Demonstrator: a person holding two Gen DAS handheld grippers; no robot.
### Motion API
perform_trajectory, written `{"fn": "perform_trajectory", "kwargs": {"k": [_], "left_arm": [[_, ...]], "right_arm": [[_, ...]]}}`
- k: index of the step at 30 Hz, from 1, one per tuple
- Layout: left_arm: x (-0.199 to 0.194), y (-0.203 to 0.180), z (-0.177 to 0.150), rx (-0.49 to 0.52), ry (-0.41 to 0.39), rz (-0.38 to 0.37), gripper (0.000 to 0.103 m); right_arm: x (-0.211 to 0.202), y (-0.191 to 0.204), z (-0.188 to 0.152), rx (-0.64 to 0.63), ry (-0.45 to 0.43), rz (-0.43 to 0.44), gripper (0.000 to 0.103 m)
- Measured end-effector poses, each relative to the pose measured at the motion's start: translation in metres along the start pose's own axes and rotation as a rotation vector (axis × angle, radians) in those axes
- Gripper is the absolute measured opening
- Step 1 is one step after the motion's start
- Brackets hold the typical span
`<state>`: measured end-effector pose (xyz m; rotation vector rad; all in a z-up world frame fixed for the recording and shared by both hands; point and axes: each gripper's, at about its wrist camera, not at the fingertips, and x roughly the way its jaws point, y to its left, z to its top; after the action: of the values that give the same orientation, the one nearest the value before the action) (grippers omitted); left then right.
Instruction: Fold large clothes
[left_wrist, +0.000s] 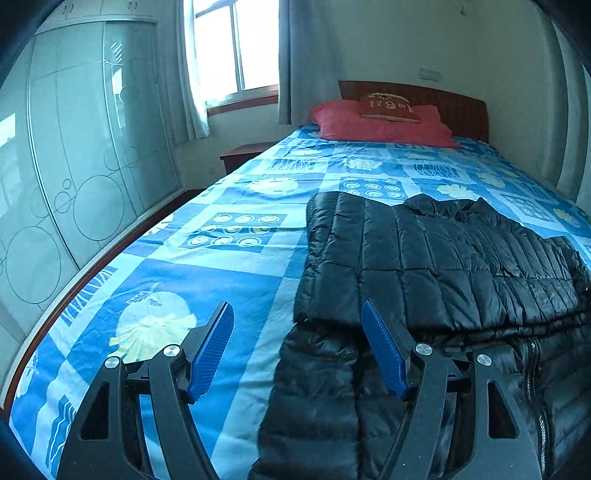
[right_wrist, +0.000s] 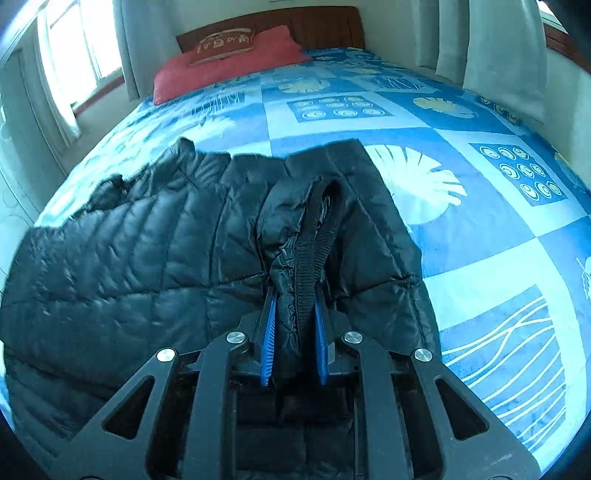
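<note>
A black quilted puffer jacket (left_wrist: 443, 266) lies partly folded on the blue patterned bedspread (left_wrist: 229, 258). My left gripper (left_wrist: 297, 314) is open and empty, low over the bed at the jacket's near left edge; its right finger (left_wrist: 384, 350) is against the jacket's lower part. In the right wrist view the jacket (right_wrist: 140, 251) spreads to the left. My right gripper (right_wrist: 295, 295) is shut on the jacket's sleeve cuff (right_wrist: 314, 236), which stands up bunched between the blue pads and hangs above the jacket body.
A red pillow (left_wrist: 380, 125) and wooden headboard (left_wrist: 458, 107) are at the far end of the bed. A glass-fronted wardrobe (left_wrist: 81, 155) runs along the left, with a wooden nightstand (left_wrist: 243, 153) and a curtained window (left_wrist: 236, 51) beyond. Curtains (right_wrist: 491, 48) hang at the bed's right side.
</note>
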<state>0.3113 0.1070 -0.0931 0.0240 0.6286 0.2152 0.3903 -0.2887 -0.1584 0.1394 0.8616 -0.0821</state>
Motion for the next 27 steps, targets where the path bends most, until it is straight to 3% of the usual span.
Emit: {"fn": "perform_trajectory", "kwargs": {"k": [5,6,8,10,12,16,20,24,27], "left_arm": [[0.016,0.000,0.014,-0.027,0.011,-0.043,0.071],[0.020,0.002,0.019,-0.040,0.014,-0.052,0.071],[0.025,0.003,0.026,-0.055,0.016,-0.072,0.071],[0.033,0.001,0.034,-0.053,0.012,-0.075,0.071],[0.043,-0.006,0.040,-0.040,0.017,-0.093,0.071],[0.066,-0.019,0.039,-0.008,0.060,-0.087,0.071],[0.101,-0.021,0.023,0.003,0.168,-0.055,0.071],[0.130,-0.014,0.012,-0.041,0.279,-0.085,0.073],[0.120,-0.011,0.017,-0.037,0.274,-0.088,0.071]], "right_arm": [[-0.010,0.000,0.004,0.007,0.005,-0.017,0.021],[-0.014,0.001,0.007,0.008,-0.002,-0.024,0.024],[-0.030,0.005,0.012,0.010,-0.059,-0.042,0.042],[-0.043,0.013,0.016,0.011,-0.114,-0.035,0.043],[-0.046,0.023,0.019,0.019,-0.128,0.037,0.043],[-0.029,0.041,0.016,-0.016,-0.092,0.074,0.043],[0.007,0.043,-0.001,-0.021,0.021,0.076,0.042],[0.013,0.050,-0.005,-0.057,0.020,0.045,0.042],[0.005,0.047,-0.002,-0.039,0.018,0.060,0.042]]}}
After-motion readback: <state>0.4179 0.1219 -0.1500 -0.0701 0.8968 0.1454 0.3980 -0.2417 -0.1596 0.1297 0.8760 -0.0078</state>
